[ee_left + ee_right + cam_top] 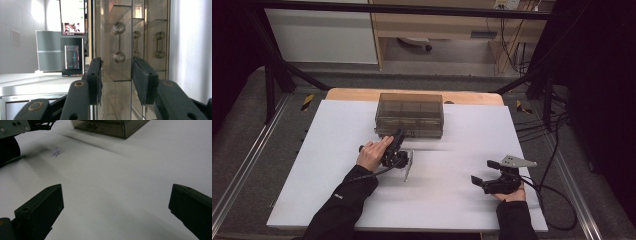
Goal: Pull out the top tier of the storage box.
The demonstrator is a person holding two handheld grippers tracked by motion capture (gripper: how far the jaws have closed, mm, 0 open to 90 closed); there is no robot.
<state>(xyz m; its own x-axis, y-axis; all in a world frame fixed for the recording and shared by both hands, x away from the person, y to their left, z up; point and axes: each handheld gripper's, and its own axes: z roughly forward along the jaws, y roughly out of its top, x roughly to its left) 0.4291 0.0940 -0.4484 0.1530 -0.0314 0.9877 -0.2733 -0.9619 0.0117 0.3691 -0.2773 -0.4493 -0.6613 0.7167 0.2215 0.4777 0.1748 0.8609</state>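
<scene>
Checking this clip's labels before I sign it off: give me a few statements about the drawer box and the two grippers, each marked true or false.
1. The smoky clear drawer box stands at the far side of the white board. True.
2. The left gripper is at the box front, its jaws either side of a drawer handle. True.
3. The right gripper holds a drawer. False: its jaws stand wide open over bare board, apart from the box.
4. The left gripper is turned on its side. True.
5. A drawer is pulled fully out. False: none looks drawn out.
</scene>
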